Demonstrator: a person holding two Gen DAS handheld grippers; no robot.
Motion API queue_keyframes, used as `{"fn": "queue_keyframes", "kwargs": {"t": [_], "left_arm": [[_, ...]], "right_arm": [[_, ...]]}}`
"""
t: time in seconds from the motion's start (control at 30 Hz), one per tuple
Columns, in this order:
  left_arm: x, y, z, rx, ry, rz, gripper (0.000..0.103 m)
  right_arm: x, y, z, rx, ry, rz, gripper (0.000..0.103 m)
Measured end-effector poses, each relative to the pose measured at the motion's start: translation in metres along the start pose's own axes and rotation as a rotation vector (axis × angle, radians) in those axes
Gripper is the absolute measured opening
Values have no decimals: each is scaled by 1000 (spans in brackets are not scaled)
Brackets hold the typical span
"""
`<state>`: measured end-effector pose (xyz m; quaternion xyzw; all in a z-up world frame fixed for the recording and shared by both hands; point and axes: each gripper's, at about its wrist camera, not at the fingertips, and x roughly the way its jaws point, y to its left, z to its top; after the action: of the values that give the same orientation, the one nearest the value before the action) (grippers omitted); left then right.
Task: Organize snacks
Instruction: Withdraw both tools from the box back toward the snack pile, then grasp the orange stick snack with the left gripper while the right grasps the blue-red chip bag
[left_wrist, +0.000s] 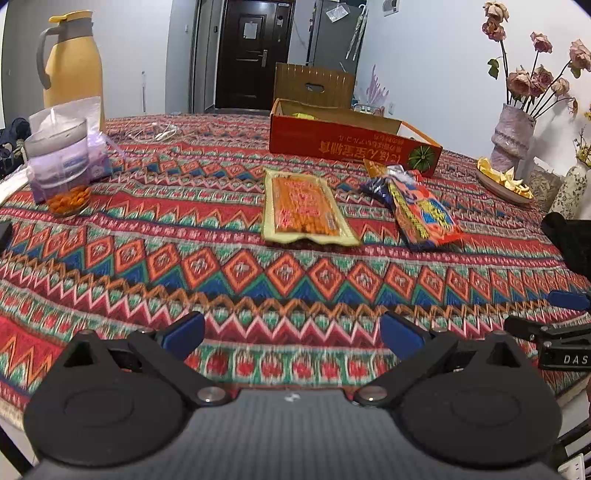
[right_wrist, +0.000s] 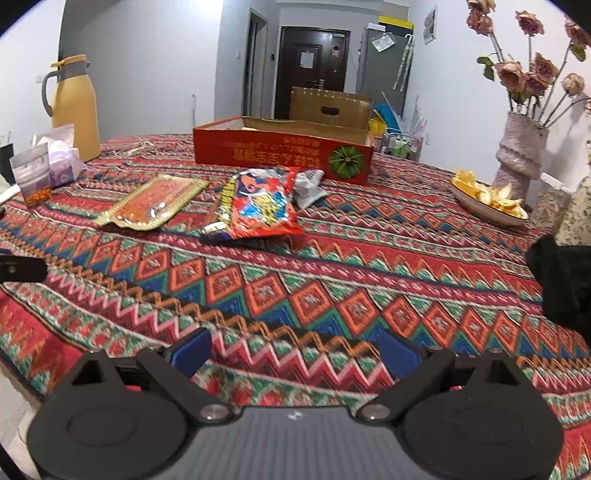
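A flat orange-and-gold snack pack lies on the patterned tablecloth. To its right a red snack bag rests over a dark blue packet, with a silver packet behind it. Further back stands an open red cardboard box with something yellow inside. My left gripper is open and empty, well short of the snacks. Low over the near cloth, my right gripper is likewise open and empty. Its side shows at the right edge of the left wrist view.
A yellow thermos jug, a tissue pack and a glass with orange pieces stand at left. A plate of orange peel, a flower vase and a black object sit at right. A brown box stands behind.
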<state>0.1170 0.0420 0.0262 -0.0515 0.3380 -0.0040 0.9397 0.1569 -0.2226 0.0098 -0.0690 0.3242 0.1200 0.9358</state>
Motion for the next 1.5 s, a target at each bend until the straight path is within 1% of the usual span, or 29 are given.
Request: {"fn": "queue_keyframes", "kwargs": {"t": [0.2, 0.3, 0.33, 0.37, 0.43, 0.5, 0.53, 0.6, 0.63, 0.67, 0.7, 0.73, 0.77, 0.8, 0.93, 1.03, 1.07, 1.13, 1.23, 1.3, 1.33, 1.37, 1.4, 1.47, 1.5], "left_arm": [[29, -5, 27, 27, -13, -15, 103], [50, -5, 43, 32, -17, -27, 103], [57, -5, 48, 27, -15, -32, 103], [66, -4, 54, 15, -3, -34, 103], [83, -1, 64, -6, 23, -41, 103], [95, 1, 72, -23, 33, -57, 103], [100, 2, 75, -30, 37, -62, 103], [110, 3, 82, -35, 38, -64, 103], [115, 3, 85, -33, 36, -62, 103], [119, 1, 88, -27, 33, -57, 103], [123, 1, 90, -20, 29, -53, 103], [128, -1, 93, -15, 31, -46, 103], [134, -3, 95, -15, 35, -39, 103], [139, -5, 98, -14, 39, -35, 103], [162, -15, 107, 14, 49, -5, 103], [177, -18, 111, 13, 65, -3, 103], [180, -19, 112, 13, 56, 0, 103], [183, -23, 112, 37, 49, 16, 103], [184, -32, 108, 89, 44, 28, 102], [180, -38, 104, 114, 32, 46, 90], [178, -40, 102, 130, 20, 42, 79], [174, -43, 100, 142, 15, 32, 71], [172, -45, 99, 152, 14, 29, 69], [165, -49, 95, 167, 10, 34, 57], [161, -50, 93, 159, 11, 42, 54]], "right_arm": [[20, 9, 32, -25, -36, 39, 97], [36, 12, 52, -20, -70, 97, 97], [45, 11, 60, -4, -76, 121, 97], [54, 9, 67, 16, -70, 130, 97], [72, 7, 84, 56, -83, 151, 97], [89, 7, 96, 90, -90, 183, 96], [100, 7, 103, 102, -86, 187, 95], [120, 11, 110, 97, -68, 166, 91], [127, 14, 112, 88, -63, 154, 88], [133, 16, 114, 79, -61, 146, 88], [138, 18, 115, 70, -65, 147, 88], [141, 19, 115, 67, -68, 152, 86], [144, 20, 115, 67, -67, 157, 79], [147, 20, 115, 65, -65, 154, 74], [146, 11, 109, 93, -77, 182, 62], [139, -5, 101, 166, -97, 173, 60], [136, -11, 97, 199, -104, 172, 59], [132, -22, 92, 259, -116, 157, 58], [128, -28, 88, 285, -115, 138, 57], [126, -27, 88, 276, -118, 130, 57], [125, -26, 88, 268, -116, 124, 57], [124, -25, 87, 260, -117, 118, 57], [121, -23, 86, 251, -118, 111, 57], [115, -20, 83, 234, -117, 100, 57], [111, -20, 80, 232, -116, 99, 57]]}}
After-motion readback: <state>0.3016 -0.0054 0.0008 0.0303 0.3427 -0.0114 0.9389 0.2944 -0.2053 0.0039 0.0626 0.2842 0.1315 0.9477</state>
